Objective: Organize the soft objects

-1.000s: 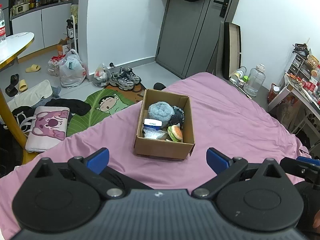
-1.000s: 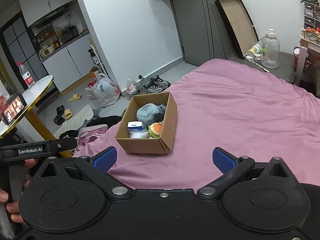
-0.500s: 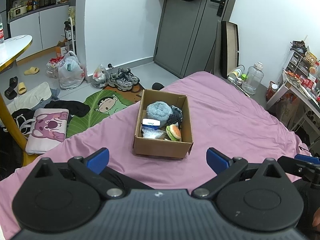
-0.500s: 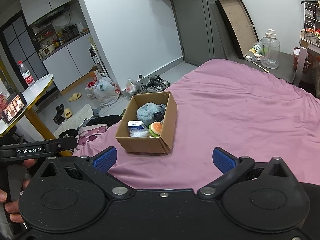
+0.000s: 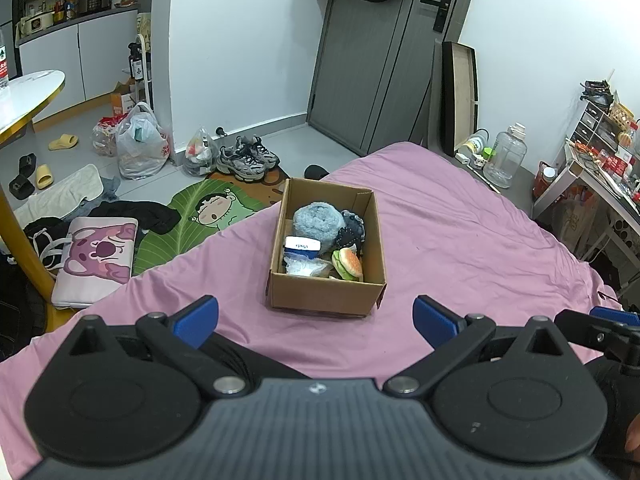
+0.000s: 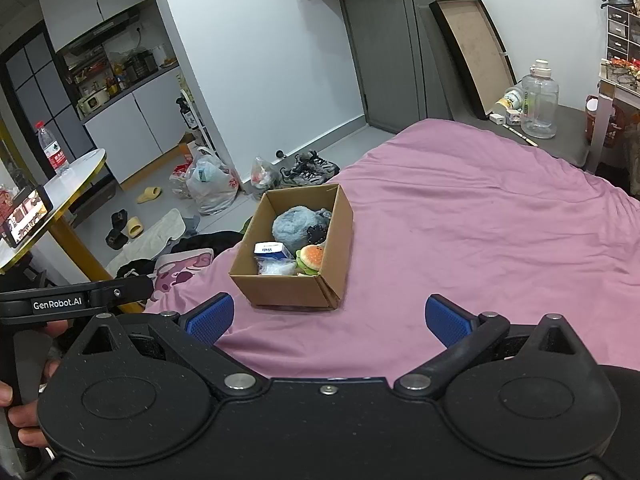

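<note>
A cardboard box [image 5: 320, 294] [image 6: 280, 288] stands on the pink bed sheet [image 5: 460, 240] [image 6: 480, 220]. Inside lie a fluffy blue-grey plush [image 5: 316, 222] [image 6: 294, 226], a dark plush [image 5: 352, 230], a burger toy [image 5: 349, 263] [image 6: 311, 258], a blue-and-white packet [image 5: 302, 245] [image 6: 270, 249] and a clear plastic bag [image 5: 304, 267]. My left gripper [image 5: 316, 322] is open and holds nothing, a short way in front of the box. My right gripper [image 6: 328, 320] is open too, just short of the box's near right corner.
Past the bed's far edge the floor holds a green cartoon rug [image 5: 200, 216], sneakers [image 5: 248, 158], plastic bags [image 5: 140, 146], a pink pillow [image 5: 98, 256] and slippers. A round white table [image 6: 60, 184] stands left, a desk [image 5: 600, 176] and water jug [image 5: 508, 156] right.
The left view has drifted slightly, so the box sits a little lower and to the left. Both grippers stay open and nothing in the box has moved.
</note>
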### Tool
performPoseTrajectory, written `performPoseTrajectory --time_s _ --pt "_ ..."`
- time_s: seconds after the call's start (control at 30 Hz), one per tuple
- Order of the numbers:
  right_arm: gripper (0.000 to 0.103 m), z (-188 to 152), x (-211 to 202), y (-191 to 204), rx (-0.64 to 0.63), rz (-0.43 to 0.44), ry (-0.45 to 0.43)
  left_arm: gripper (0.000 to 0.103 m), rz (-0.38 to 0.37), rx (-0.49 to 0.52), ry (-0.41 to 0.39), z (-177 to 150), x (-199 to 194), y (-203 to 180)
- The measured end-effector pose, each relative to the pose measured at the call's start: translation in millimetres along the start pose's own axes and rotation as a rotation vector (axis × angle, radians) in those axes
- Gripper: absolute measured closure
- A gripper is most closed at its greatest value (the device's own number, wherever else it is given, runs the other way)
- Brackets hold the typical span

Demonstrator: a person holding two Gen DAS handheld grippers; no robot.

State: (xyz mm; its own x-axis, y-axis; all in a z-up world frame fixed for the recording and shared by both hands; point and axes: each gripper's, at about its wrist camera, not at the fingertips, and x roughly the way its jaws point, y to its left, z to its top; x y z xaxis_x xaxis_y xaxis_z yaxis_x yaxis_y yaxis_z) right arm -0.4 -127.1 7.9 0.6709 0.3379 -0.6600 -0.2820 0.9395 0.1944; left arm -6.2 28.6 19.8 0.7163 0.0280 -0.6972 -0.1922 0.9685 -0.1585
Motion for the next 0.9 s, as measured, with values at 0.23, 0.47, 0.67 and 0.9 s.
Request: performPoseTrajectory --time_s 0.23,0.47,0.67,0.9 --pt "0.000 -0.1 0.5 0.2 -0.003 0.002 0.002 0.001 0.003 0.001 0.000 -2.1 -1.7 0.1" --pt "0.000 -0.1 0.4 0.2 -0.001 0.001 0.002 0.001 0.002 0.002 -0.001 -2.7 -2.3 0.7" --pt "0.000 -0.2 0.6 -0.3 -0.001 0.002 0.002 0.001 0.005 0.003 -0.002 -2.7 -2.8 0.6" --pt "0.000 -0.4 0.7 -0.6 0.001 0.003 0.003 0.001 0.007 0.001 -0.003 -2.8 -3.7 2.2"
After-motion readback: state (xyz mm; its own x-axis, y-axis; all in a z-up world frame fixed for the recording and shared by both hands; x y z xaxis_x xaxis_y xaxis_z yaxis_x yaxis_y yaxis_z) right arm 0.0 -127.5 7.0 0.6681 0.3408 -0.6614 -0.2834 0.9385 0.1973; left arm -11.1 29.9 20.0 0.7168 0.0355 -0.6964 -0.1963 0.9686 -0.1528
